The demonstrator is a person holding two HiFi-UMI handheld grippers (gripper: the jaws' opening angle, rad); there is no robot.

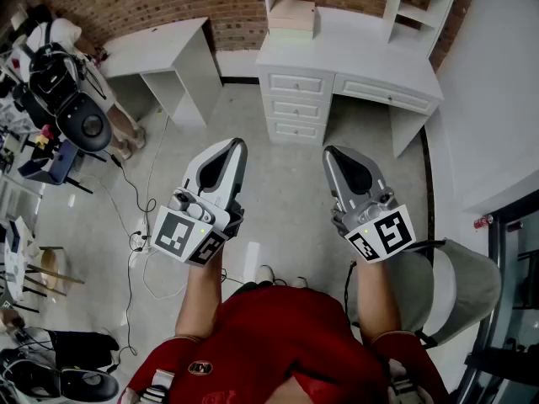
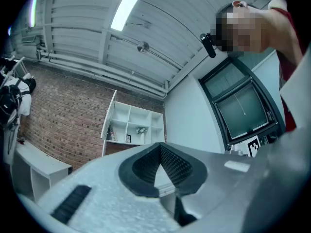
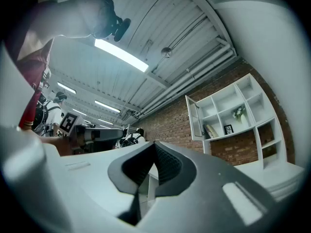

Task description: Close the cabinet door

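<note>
A white shelf cabinet (image 2: 133, 125) hangs on the brick wall above a white desk (image 1: 354, 57). Its glazed door (image 2: 111, 115) stands swung open at the cabinet's left side, and the right gripper view also shows the door (image 3: 194, 118) open. Both grippers are held out over the floor, well short of the desk and tilted upward. My left gripper (image 1: 236, 146) is shut with nothing in it, its pads (image 2: 175, 164) meeting. My right gripper (image 1: 331, 151) also looks shut and empty, with its pads (image 3: 167, 164) together.
The desk has a drawer stack (image 1: 295, 108) and a box (image 1: 291, 13) on top. A second white desk (image 1: 160, 45) stands to the left. Cables (image 1: 139, 225) trail on the floor at left. A grey chair (image 1: 455, 284) is close at my right.
</note>
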